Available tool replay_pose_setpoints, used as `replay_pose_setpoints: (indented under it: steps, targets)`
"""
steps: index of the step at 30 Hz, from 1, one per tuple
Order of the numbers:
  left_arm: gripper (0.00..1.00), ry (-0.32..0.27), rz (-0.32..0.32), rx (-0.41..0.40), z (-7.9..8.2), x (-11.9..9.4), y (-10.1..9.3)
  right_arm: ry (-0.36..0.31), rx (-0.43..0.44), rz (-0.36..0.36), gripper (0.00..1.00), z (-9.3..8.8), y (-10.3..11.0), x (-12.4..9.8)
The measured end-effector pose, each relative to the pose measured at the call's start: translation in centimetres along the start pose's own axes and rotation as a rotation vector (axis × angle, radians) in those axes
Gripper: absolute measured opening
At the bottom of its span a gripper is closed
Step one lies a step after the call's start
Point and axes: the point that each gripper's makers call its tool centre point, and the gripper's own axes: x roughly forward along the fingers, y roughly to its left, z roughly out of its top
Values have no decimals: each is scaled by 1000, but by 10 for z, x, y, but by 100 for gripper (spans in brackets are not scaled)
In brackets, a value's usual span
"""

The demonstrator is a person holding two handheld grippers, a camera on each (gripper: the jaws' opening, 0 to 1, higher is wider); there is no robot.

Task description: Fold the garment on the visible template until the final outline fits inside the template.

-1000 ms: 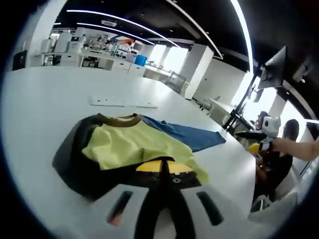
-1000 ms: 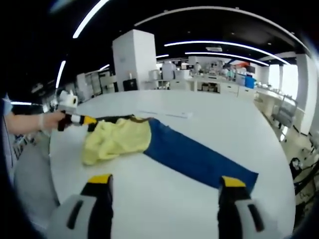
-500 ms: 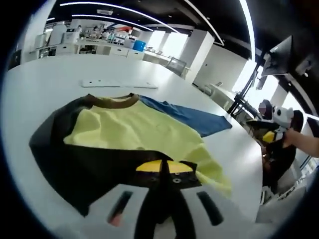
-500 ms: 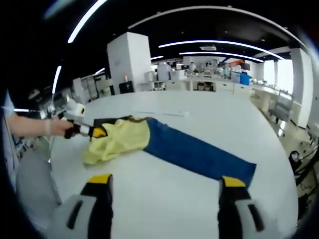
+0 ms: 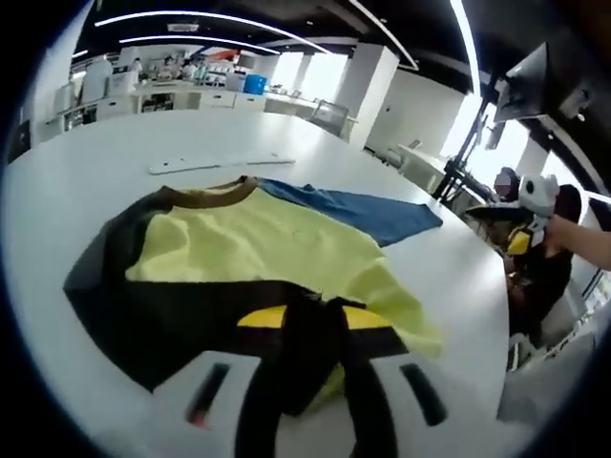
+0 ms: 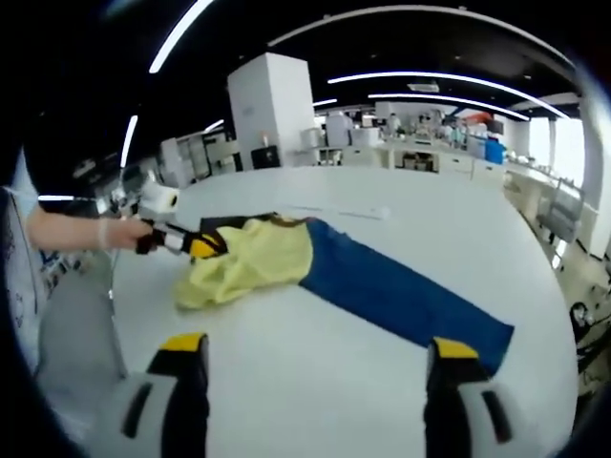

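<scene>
A garment [image 5: 258,253] lies on the white table [image 5: 86,172]. It has a yellow body, dark panels, a brown collar and a long blue sleeve [image 5: 363,212]. My left gripper [image 5: 313,320] is shut on the dark near hem, and fabric bunches between its yellow tips. In the right gripper view the garment [image 6: 263,262] stretches across the table with its blue sleeve [image 6: 406,296] running right. There a hand holds the left gripper [image 6: 196,246] at the garment's left edge. My right gripper [image 6: 315,348] hovers open above bare table, apart from the cloth.
A flat white strip [image 5: 220,164] lies on the table beyond the collar, also visible as the strip [image 6: 348,212] in the right gripper view. A hand holds the right gripper [image 5: 523,239] past the table's right edge. Office furniture stands far behind.
The garment's yellow and dark body has been drawn out flatter and wider toward my left gripper. More fabric now bunches between its tips. The right gripper stays open.
</scene>
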Motion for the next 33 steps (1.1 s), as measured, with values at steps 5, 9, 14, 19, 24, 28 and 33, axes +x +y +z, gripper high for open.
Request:
replay_pose_setpoints:
  steps: [5, 9, 14, 19, 24, 28, 33]
  targets:
    - [32, 3, 49, 131, 1, -12, -3, -2, 8, 6, 95, 0, 2, 4]
    - [37, -17, 79, 188, 7, -20, -7, 3, 8, 16, 94, -2, 7, 5]
    - [33, -53, 97, 263, 13, -30, -17, 8, 13, 23, 94, -5, 10, 5]
    - [30, -59, 89, 320, 14, -31, -28, 9, 21, 24, 94, -6, 10, 5]
    - [27, -44, 66, 318, 9, -21, -33, 5, 27, 24, 93, -5, 9, 5]
    - [20, -22, 57, 330, 3, -12, -40, -2, 40, 34, 93, -4, 12, 6]
    - [20, 0, 98, 356, -3, -3, -34, 5, 40, 35, 94, -8, 13, 6]
